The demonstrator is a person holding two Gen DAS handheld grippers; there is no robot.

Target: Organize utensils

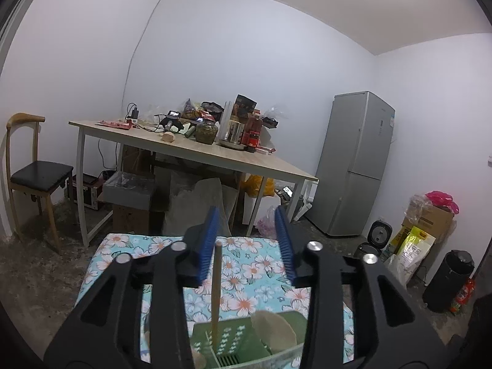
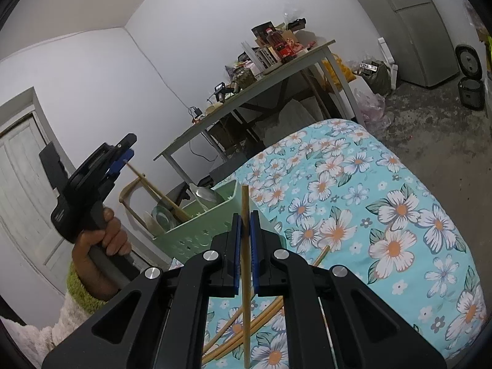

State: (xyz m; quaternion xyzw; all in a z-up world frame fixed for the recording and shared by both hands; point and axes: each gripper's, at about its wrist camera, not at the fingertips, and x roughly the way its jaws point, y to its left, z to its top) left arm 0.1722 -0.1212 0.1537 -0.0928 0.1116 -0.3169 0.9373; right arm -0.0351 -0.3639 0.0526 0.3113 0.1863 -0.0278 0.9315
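A green slotted basket (image 1: 236,336) stands on the floral cloth (image 1: 246,264), holding pale spoons (image 1: 273,326). My left gripper (image 1: 246,212) is open above it. A wooden chopstick (image 1: 216,279) stands upright between its blue pads, close to the left pad, with its lower end in the basket. In the right wrist view the left gripper (image 2: 126,153) is held in a hand over the basket (image 2: 190,243). My right gripper (image 2: 245,215) is shut on another chopstick (image 2: 245,292), held upright. Several loose chopsticks (image 2: 261,316) lie on the cloth below it.
A cluttered wooden table (image 1: 196,153) stands behind the cloth-covered surface, a chair (image 1: 33,178) to its left and a grey fridge (image 1: 353,166) to its right. Bags, boxes and a rice cooker (image 1: 379,233) line the right wall. A white door (image 2: 18,184) is at the left.
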